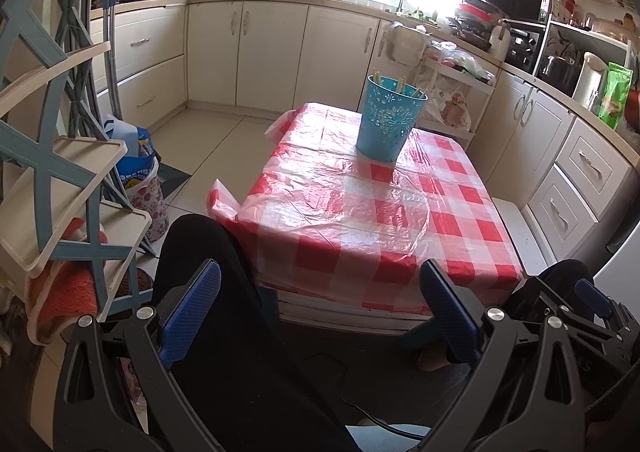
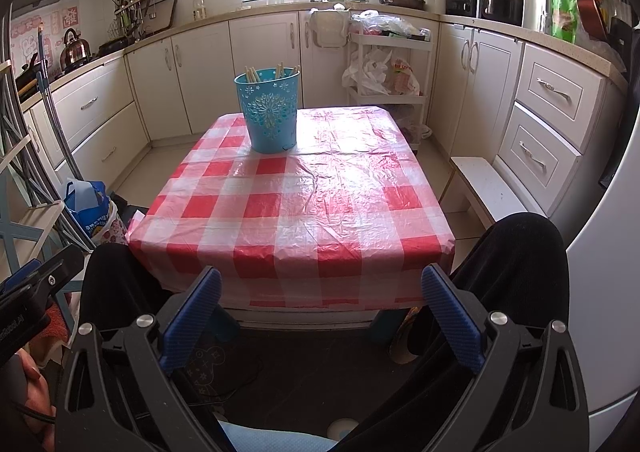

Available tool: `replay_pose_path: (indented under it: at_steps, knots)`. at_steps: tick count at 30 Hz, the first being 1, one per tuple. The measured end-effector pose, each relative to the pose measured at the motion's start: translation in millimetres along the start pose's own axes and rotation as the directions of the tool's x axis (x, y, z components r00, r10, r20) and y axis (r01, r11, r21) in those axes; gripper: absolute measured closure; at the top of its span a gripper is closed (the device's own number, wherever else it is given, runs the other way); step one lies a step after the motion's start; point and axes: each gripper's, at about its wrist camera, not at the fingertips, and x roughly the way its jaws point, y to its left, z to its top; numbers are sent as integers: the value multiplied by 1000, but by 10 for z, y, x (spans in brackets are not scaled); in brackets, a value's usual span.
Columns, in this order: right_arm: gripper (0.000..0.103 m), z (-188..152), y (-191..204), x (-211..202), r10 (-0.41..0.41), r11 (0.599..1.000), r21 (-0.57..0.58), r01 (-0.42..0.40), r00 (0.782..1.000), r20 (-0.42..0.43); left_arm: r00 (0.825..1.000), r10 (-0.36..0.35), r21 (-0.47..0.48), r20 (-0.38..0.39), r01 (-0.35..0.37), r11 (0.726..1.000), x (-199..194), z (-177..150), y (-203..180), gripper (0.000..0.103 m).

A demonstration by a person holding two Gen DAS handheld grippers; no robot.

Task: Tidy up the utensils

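Showing, nearest the cameras, left gripper (image 1: 320, 312) and right gripper (image 2: 320, 316) held low before the near table edge, above the seated person's dark-trousered knees (image 2: 516, 264); blue-padded fingers (image 1: 192, 312) of each spread wide apart, gripping nothing. Beyond, low table (image 2: 296, 212) draped in red-and-white checked plastic cloth, wrinkled and glossy. Standing upright toward the far edge, left of centre in the right wrist view: turquoise perforated bucket (image 2: 269, 110), floral cut-out facing the cameras, base on the cloth. Inside, pale chopsticks (image 2: 253, 74), only upper ends visible above the rim, long axes near vertical, tips leaning slightly outward against the wall; count not discernible. Farther back, white trolley (image 2: 390, 64) holding plastic bags, then cream cabinets (image 2: 200, 64) beneath the worktop.
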Motion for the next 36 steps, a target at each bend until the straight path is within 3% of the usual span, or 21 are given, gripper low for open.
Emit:
replay_pose_path:
  at_steps: [18, 36]
  knots:
    - [7, -24, 38, -22, 14, 1000, -8, -13, 1000, 9, 1000, 14, -8, -20, -15, 1000, 47, -8, 27, 7]
    - [7, -10, -10, -137, 56, 998, -6, -56, 997, 61, 1000, 16, 42, 2, -16, 999, -5, -20, -139, 7]
